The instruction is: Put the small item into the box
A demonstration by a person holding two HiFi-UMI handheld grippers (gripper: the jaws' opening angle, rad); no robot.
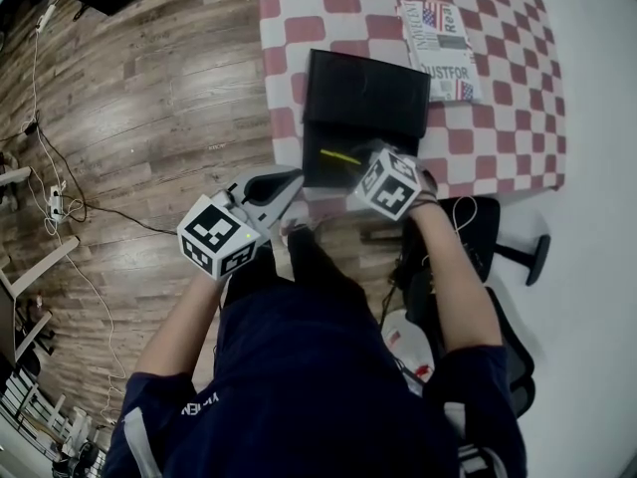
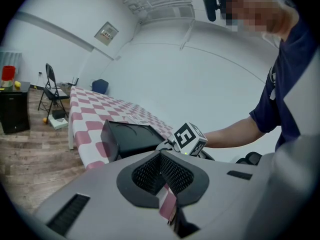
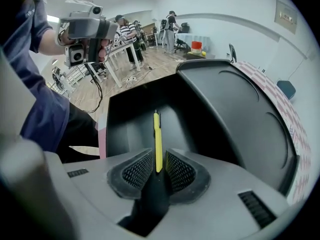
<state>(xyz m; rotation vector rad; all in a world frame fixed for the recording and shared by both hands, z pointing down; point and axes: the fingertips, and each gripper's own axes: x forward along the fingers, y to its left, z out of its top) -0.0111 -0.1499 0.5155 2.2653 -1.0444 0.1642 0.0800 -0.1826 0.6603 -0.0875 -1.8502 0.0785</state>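
Note:
A black box (image 1: pixel 365 93) stands open at the near edge of the checkered table (image 1: pixel 498 137), its lid raised. My right gripper (image 1: pixel 360 167) is shut on a thin yellow pen (image 1: pixel 339 156), which points out over the box's open tray. In the right gripper view the pen (image 3: pixel 157 139) sticks straight out between the pads (image 3: pixel 177 171), with the dark box interior (image 3: pixel 225 109) just ahead. My left gripper (image 1: pixel 284 182) hovers left of the box, off the table's corner, jaws together and holding nothing. In the left gripper view the box (image 2: pixel 127 136) and the right gripper's marker cube (image 2: pixel 189 138) lie beyond my shut left gripper (image 2: pixel 162 171).
A printed magazine (image 1: pixel 443 38) lies on the cloth to the right of the box. A black chair (image 1: pixel 488 237) stands by my right arm. Cables and a power strip (image 1: pixel 55 205) run over the wooden floor at left. A folding chair (image 2: pixel 52 86) and a black cabinet (image 2: pixel 14 111) stand further off.

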